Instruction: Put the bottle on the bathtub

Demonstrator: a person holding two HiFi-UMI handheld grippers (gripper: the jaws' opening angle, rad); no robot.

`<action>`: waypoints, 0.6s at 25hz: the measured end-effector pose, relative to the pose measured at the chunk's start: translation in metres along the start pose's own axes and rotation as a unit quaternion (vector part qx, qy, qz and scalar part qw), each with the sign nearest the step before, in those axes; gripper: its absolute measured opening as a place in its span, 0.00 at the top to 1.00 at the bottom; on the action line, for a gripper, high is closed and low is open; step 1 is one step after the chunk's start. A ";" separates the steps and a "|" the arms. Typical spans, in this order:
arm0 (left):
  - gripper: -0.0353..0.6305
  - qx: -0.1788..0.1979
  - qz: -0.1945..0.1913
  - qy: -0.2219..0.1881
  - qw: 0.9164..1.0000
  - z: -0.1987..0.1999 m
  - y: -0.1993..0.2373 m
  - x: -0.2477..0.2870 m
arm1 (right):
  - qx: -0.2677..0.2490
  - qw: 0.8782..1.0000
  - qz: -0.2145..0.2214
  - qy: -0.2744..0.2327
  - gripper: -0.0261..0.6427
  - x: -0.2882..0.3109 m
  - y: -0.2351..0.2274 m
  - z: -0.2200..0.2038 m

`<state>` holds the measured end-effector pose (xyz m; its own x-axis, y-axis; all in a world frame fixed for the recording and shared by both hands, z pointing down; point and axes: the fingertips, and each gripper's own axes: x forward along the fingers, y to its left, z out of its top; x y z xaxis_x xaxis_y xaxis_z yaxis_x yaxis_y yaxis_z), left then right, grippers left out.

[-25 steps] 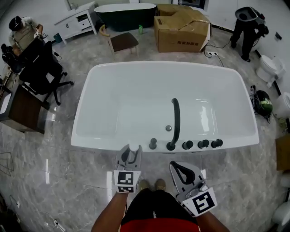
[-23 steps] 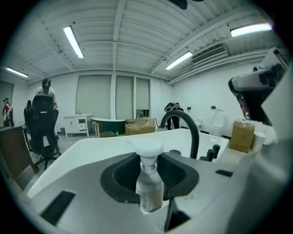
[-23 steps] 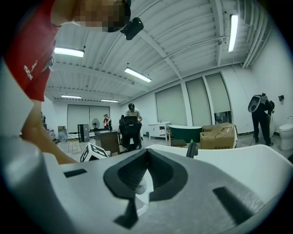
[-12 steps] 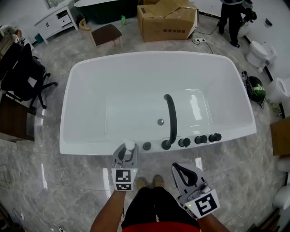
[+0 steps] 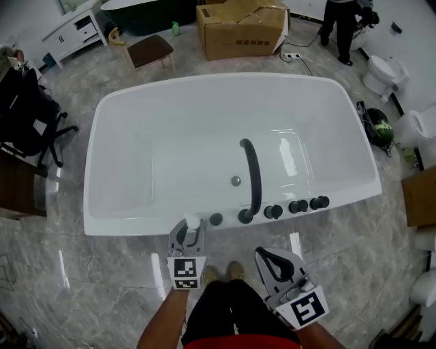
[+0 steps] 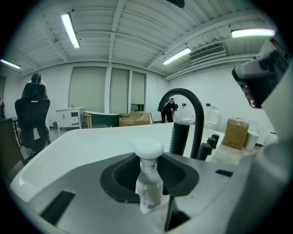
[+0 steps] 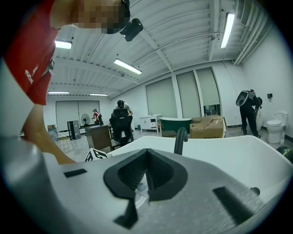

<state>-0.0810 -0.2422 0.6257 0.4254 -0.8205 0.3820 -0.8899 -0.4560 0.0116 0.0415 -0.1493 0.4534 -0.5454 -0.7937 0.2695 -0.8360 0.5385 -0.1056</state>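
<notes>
The white bathtub (image 5: 225, 83) fills the middle of the head view, and I stand at its near long side. A small clear bottle with a white cap (image 5: 193, 221) sits upright between the jaws of my left gripper (image 5: 191, 232), which is shut on it just over the near rim. In the left gripper view the bottle (image 6: 149, 185) stands in front of the black arched faucet (image 6: 187, 119). That faucet (image 5: 249, 178) and a row of black knobs (image 5: 298, 205) are on the rim to the right. My right gripper (image 5: 274, 262) hangs shut and empty below the rim.
Beyond the tub are a cardboard box (image 5: 242, 27), a brown stool (image 5: 151, 49), a white cabinet (image 5: 71, 31) and a dark tub (image 5: 146, 15). A black office chair (image 5: 27, 109) is at the left. A person (image 5: 340, 27), a toilet (image 5: 381, 71) and a dark bag (image 5: 375, 126) are at the right.
The view has drifted, so the tub sits lower and further left in the picture. My left gripper with the bottle has come slightly further over the near rim. The right gripper has hardly moved.
</notes>
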 end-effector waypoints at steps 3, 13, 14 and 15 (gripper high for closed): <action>0.78 0.005 0.000 -0.006 1.000 -0.002 -0.003 -0.001 | -0.001 1.000 0.002 0.003 0.95 -0.001 0.002 -0.003; 0.60 -0.001 -0.002 0.022 1.000 -0.020 -0.008 -0.015 | -0.002 1.000 0.013 -0.001 0.95 -0.004 0.005 0.000; 0.60 -0.002 0.001 0.021 1.000 -0.019 -0.007 -0.022 | -0.002 1.000 0.014 -0.002 0.95 -0.004 0.006 0.001; 0.60 -0.005 0.003 0.018 1.000 -0.017 -0.007 -0.029 | -0.002 1.000 0.015 -0.003 0.95 -0.004 0.006 0.001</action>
<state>-0.0904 -0.2094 0.6297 0.4145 -0.8097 0.4154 -0.8938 -0.4481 0.0185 0.0384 -0.1433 0.4507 -0.5701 -0.7791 0.2608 -0.8193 0.5626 -0.1104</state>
